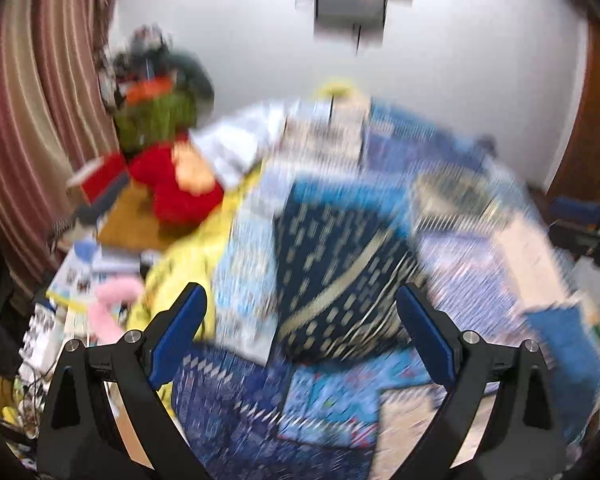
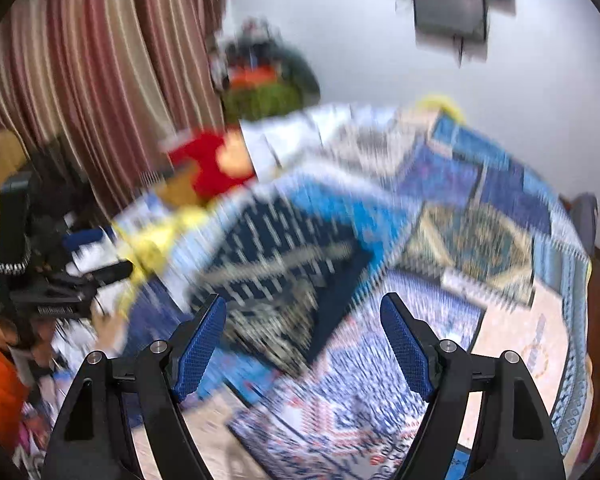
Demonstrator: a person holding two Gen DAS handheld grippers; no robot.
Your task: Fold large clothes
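Both claws gaping, empty, above folded navy garment (image 1: 332, 272)

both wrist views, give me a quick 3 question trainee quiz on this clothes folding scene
1. True or false: the left gripper is clamped on the dark blue patterned garment.
2. Which soft toy sits near the striped curtain? A) a red plush toy B) a white plush toy C) a black plush toy
3. Fill in: the garment lies on a patchwork ____ of mostly blue squares.

Key:
1. False. Its jaws stand open with nothing between the pads, as do those of the right gripper.
2. A, the red plush toy.
3. bedspread
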